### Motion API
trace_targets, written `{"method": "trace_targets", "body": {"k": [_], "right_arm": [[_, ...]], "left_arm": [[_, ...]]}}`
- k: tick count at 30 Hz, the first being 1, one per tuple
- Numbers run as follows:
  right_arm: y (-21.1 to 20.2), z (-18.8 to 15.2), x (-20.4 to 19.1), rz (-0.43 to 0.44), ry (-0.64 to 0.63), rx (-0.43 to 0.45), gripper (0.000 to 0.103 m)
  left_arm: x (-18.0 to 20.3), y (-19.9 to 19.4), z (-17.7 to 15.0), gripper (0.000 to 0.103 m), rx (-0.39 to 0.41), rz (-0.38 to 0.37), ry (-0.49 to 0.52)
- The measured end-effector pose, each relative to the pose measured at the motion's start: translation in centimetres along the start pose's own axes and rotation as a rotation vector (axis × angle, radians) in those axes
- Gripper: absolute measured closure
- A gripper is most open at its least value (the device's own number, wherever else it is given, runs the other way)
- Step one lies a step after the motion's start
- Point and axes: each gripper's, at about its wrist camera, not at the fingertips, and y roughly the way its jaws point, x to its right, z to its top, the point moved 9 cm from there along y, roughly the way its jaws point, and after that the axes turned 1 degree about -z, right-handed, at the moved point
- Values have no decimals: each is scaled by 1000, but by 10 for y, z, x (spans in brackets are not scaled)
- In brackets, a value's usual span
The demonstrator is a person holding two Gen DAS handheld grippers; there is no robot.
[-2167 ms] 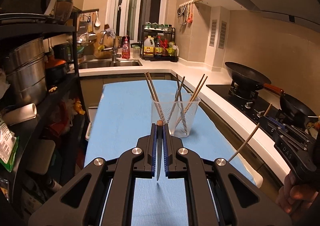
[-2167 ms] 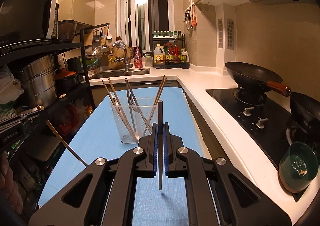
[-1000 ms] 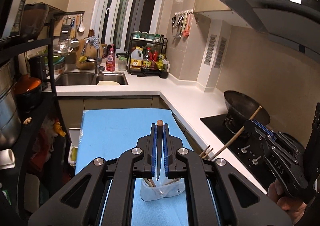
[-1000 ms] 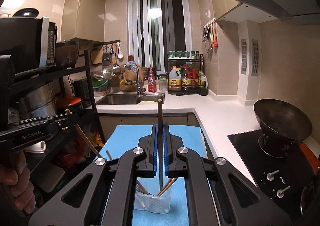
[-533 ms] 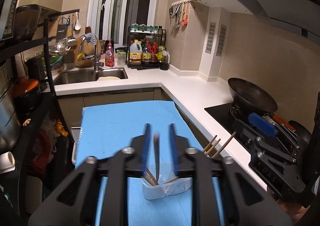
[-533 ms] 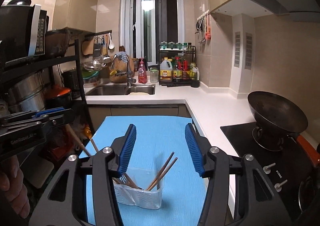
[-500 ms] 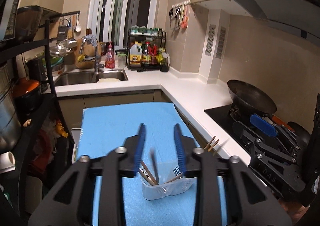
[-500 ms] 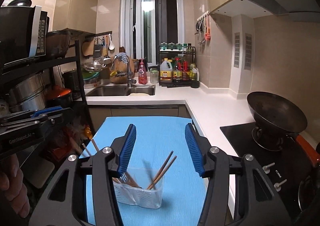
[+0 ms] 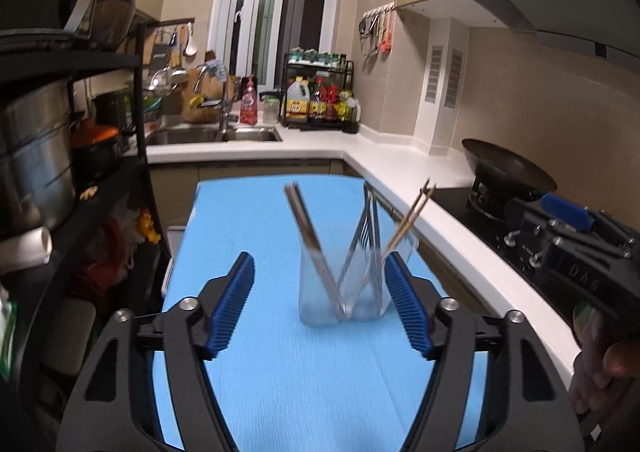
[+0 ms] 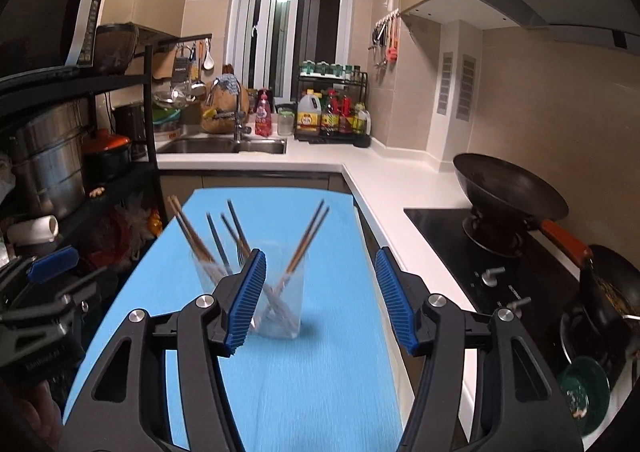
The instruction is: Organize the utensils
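Both chopsticks now stand in cup [image 9: 352,288] on blue mat [image 9: 280,372], wok [image 10: 508,188] nearby.

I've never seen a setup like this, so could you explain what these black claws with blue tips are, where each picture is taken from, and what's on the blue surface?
No robot: a person holds one hand-held claw in each hand. Each picture comes from a camera on a claw, looking along its fingers. The left gripper and right gripper both stand open and hold nothing. On the blue mat stands a clear plastic cup with chopsticks and a fork leaning in it. The wok sits on the stove beside it.
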Motion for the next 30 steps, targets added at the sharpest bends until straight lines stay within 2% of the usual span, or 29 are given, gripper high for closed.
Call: {"method": "trace_targets", "body": {"k": [3, 4, 6, 8, 10, 14, 26, 30], "right_arm": [[-5, -25, 2, -24, 9, -2, 31], [-3, -38, 3, -30, 14, -19, 28], [4, -58, 4, -23, 29, -69, 22], [8, -75, 7, -25, 45, -107, 18], [7, -82, 10, -39, 50, -108, 11], [6, -87, 16, -50, 73, -118, 8], [1, -84, 12, -60, 53, -109, 8], [-1, -82, 11, -63, 51, -105, 8]], "left_arm": [[-7, 0, -25, 18, 19, 16, -11], [-11, 0, -32, 16, 39, 45, -11], [-19, 6, -38, 14, 12, 105, -42], [-21, 8, -39, 11, 13, 73, -73], [-25, 9, -43, 8, 13, 98, -76], [-26, 11, -56, 8, -25, 85, -120], [10, 4, -73, 8, -21, 56, 7], [13, 2, -71, 8, -15, 49, 9]]}}
